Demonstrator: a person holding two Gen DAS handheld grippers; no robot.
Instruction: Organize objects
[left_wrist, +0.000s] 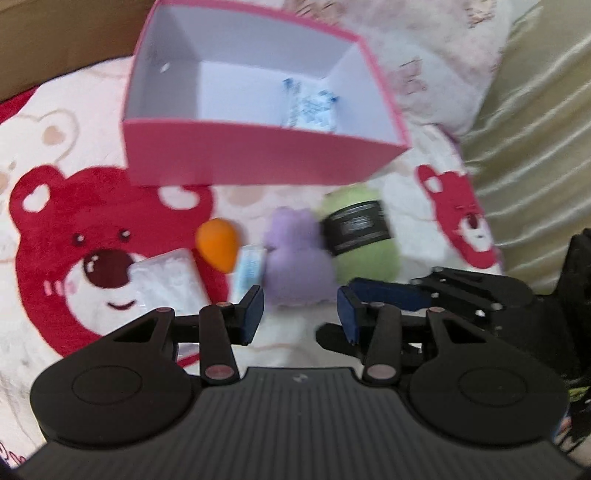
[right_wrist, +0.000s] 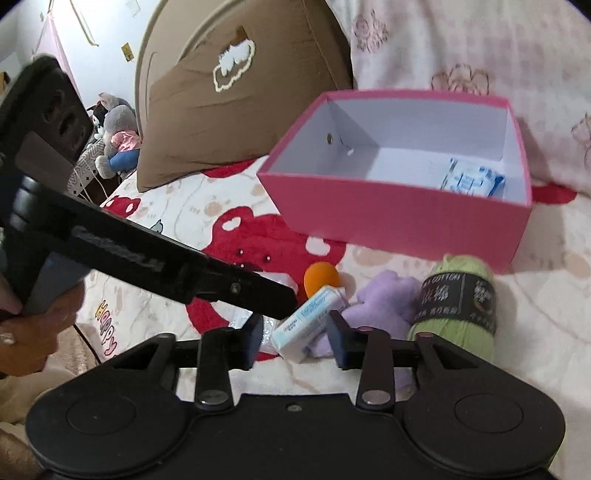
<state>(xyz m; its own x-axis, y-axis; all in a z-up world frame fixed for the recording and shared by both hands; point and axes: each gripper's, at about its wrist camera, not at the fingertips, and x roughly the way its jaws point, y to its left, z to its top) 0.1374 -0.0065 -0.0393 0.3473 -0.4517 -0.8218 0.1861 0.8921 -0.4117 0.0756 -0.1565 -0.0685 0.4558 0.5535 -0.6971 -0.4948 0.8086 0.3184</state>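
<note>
A: Count?
B: One pink box (right_wrist: 402, 225). One blue-white packet (right_wrist: 472, 181) was inside it.
A: Outside?
B: One orange egg-shaped item (right_wrist: 320, 277), one purple plush (right_wrist: 384, 302), one green yarn ball (right_wrist: 458, 306), one small blue-white pack (right_wrist: 308, 325), one clear-wrapped white pack (left_wrist: 166, 280).
A: Pillows?
B: One brown pillow (right_wrist: 236, 92).

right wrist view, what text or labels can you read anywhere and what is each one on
"COTTON": black band on the green yarn ball; the letters before it are cut off, the large characters below too blurred to read.
"HAPPY": coloured letters on the bear blanket, at its left edge.
Small blue-and-white packet by the tongs: blue print, too small to read.
Blue packet in the pink box: unreadable.
Left wrist view: all print blurred.
</note>
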